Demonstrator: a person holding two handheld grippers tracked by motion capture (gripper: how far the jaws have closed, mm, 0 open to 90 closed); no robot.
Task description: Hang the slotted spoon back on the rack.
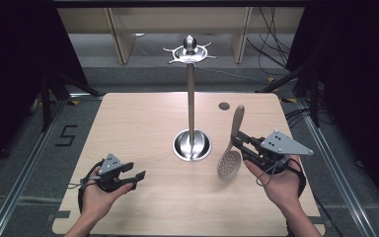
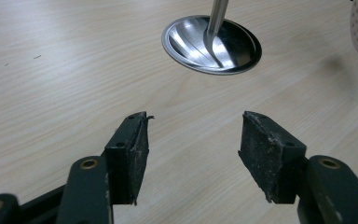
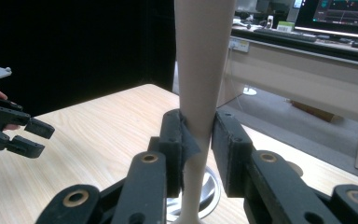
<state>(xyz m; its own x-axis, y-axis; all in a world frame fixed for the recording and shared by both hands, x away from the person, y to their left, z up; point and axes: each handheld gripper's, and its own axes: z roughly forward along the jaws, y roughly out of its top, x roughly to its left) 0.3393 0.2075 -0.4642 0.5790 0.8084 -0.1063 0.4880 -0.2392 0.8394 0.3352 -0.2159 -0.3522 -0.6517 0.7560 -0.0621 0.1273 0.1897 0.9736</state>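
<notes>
My right hand-held gripper (image 1: 240, 141) is pinching the slim neck of a beige slotted spoon (image 1: 229, 160), its jaws pressed on either side of the handle, as the right gripper view (image 3: 198, 144) shows plainly. I have the spoon lifted off the counter (image 1: 143, 123), handle pointing up and away towards the far edge, perforated bowl hanging down and nearer to me, roughly over the right half of the counter between its middle and the right edge. Just to the spoon's left stands a metal utensil stand (image 1: 191, 98), its round shiny base (image 1: 192, 145) near the counter's centre and a hook ring at the top of its pole. Spoon and stand are near but apart.

My left hand-held gripper (image 1: 131, 178) has its jaws spread with nothing between them, low over the counter by the near-left corner; in the left gripper view (image 2: 193, 154) it looks towards the stand's base (image 2: 212, 44).
</notes>
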